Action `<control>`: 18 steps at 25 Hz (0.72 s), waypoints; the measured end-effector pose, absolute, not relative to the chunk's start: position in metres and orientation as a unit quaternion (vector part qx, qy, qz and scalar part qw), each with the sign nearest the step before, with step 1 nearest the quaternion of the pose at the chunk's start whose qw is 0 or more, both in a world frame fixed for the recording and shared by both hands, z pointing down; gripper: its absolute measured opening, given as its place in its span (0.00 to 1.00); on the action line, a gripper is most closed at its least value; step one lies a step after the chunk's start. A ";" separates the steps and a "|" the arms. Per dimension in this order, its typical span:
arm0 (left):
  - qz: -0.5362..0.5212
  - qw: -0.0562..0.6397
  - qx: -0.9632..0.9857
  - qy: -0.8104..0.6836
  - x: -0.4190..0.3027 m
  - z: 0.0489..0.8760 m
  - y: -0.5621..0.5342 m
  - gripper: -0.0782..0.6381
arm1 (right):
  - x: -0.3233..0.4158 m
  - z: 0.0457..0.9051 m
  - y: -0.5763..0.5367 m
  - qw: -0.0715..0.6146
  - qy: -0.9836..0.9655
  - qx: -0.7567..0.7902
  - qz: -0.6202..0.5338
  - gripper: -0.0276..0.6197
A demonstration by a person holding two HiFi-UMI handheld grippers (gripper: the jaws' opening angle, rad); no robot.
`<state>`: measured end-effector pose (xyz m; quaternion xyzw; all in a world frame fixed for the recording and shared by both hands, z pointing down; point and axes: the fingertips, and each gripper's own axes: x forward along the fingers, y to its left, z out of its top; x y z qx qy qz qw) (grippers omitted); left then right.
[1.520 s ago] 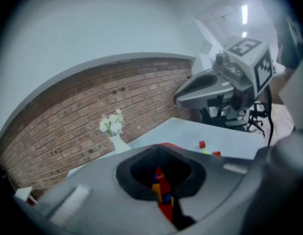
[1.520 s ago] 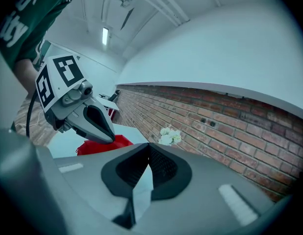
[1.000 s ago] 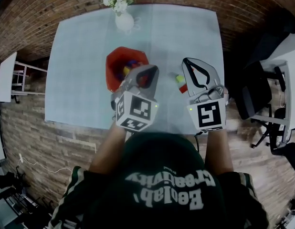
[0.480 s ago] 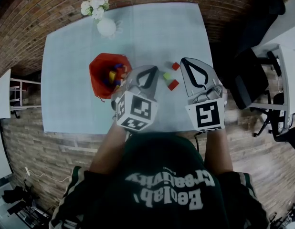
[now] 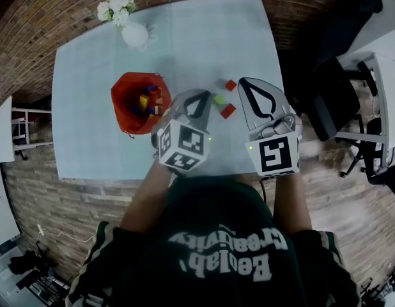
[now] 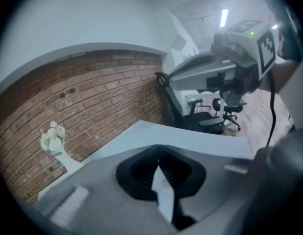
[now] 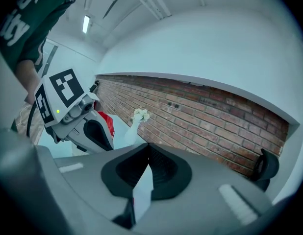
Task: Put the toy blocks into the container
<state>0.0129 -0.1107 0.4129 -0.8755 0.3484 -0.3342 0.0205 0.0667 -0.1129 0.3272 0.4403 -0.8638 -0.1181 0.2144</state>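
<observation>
A red container (image 5: 124,110) with several coloured blocks inside stands on the pale table (image 5: 89,139), left of my grippers. Two red blocks (image 5: 231,85) (image 5: 227,110) and a green block (image 5: 219,99) lie loose on the table between the gripper tips. My left gripper (image 5: 201,96) is shut and empty, held above the table just right of the container. My right gripper (image 5: 250,85) is shut and empty, just right of the loose blocks. In the gripper views both grippers (image 6: 159,150) (image 7: 147,146) point up and away from the table, with jaws closed together.
A white vase of flowers (image 5: 130,31) stands at the table's far left corner. Black office chairs (image 5: 325,101) and a white desk (image 5: 386,88) stand to the right of the table. A brick-patterned surface (image 5: 31,37) surrounds the table.
The head view has shifted: table, container and vase now sit further left and down in the picture, and the loose blocks show between the grippers. Both grippers keep their place, shut.
</observation>
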 end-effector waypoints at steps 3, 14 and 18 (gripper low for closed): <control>-0.342 0.000 -0.877 0.339 0.020 0.429 -0.112 0.12 | 0.072 0.335 -0.115 0.217 -0.865 0.439 -0.111 0.05; -0.385 -0.090 -0.876 0.276 0.047 0.509 -0.114 0.29 | 0.100 0.359 -0.127 0.223 -0.862 0.449 -0.081 0.05; -0.401 -0.112 -0.869 0.267 0.052 0.535 -0.124 0.33 | 0.108 0.369 -0.131 0.230 -0.859 0.451 -0.074 0.05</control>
